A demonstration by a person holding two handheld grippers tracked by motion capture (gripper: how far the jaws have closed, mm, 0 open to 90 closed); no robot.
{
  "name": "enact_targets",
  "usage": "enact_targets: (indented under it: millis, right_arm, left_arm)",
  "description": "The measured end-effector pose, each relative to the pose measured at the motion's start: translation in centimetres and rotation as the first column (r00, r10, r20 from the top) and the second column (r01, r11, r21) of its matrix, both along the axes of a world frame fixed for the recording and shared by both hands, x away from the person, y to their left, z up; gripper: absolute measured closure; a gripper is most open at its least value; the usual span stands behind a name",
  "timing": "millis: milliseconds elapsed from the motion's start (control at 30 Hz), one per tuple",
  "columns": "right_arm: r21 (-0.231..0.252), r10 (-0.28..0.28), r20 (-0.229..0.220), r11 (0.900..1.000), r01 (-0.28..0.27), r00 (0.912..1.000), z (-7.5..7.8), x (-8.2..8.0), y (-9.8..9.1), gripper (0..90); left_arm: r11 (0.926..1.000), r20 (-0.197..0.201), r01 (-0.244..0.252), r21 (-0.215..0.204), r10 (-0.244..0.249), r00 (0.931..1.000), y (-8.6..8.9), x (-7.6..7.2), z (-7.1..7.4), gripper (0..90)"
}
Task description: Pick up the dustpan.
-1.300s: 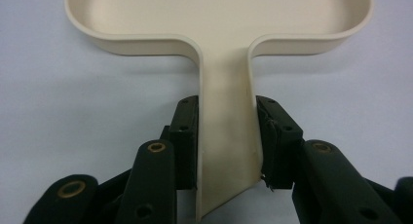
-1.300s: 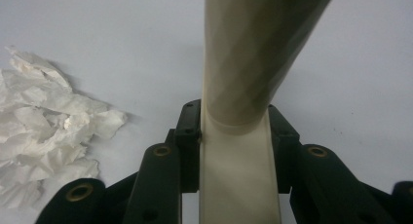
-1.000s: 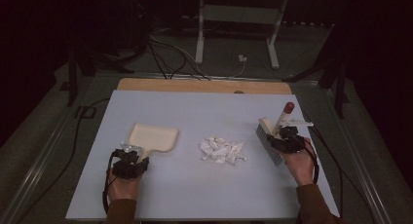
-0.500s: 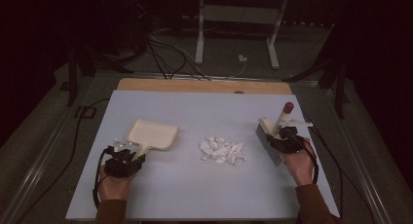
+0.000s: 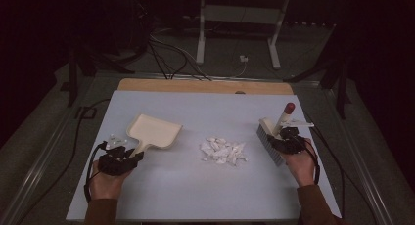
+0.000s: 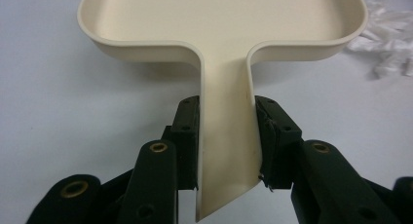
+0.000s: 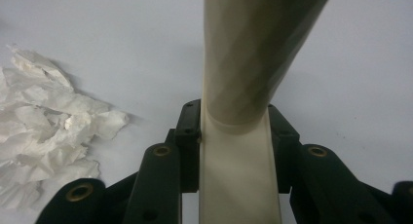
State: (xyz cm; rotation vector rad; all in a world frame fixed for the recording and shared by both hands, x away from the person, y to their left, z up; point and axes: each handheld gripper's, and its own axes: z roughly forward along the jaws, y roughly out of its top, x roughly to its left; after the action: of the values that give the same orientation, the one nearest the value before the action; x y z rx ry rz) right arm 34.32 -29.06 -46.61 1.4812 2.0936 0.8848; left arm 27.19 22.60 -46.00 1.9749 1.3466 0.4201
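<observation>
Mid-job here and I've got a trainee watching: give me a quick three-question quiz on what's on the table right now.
1. What does the left gripper hold, and by which part?
2. True or false: the paper scraps lie between the dustpan and the brush.
3. The right gripper is: A) open above the scraps, B) shut on the brush handle, C) resting on the table with nothing in it.

Key:
1. The dustpan, by its handle; the jaws clamp it from both sides.
2. True; the high view shows the scraps in the middle, the pan to their left and the brush to their right.
3. B.
</observation>
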Motion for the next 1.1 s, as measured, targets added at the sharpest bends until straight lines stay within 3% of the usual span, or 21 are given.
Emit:
enact_targets:
  millis: [267, 467, 800, 1100]
  right_arm:
    - [0.007, -0.004, -0.003, 1.0, 0.004, 1.0, 0.0, 0.0, -0.1, 66.8]
    - [0.015, -0.007, -0.005, 0.9999, 0.007, 1.0, 0.0, 0.0, -0.2, 66.7]
    - [0.015, -0.002, -0.006, 0.9999, 0.002, 1.0, 0.0, 0.1, -0.3, 66.7]
    - [0.017, -0.005, -0.008, 0.9998, 0.005, 1.0, 0.0, 0.1, -0.4, 66.7]
  left_arm:
    - [0.9955, 0.013, 0.093, 0.016, -0.093, 0.9955, 0.2, -0.1, 0.6, 66.1]
    - [0.99, 0.014, 0.137, 0.035, -0.137, 0.9904, 0.2, -0.2, 0.9, 66.0]
    - [0.9698, 0.007, 0.235, 0.067, -0.236, 0.9718, 0.1, -0.4, 1.3, 66.0]
    - [0.9424, 0.007, 0.323, 0.087, -0.325, 0.9458, 0.2, -0.4, 2.1, 66.0]
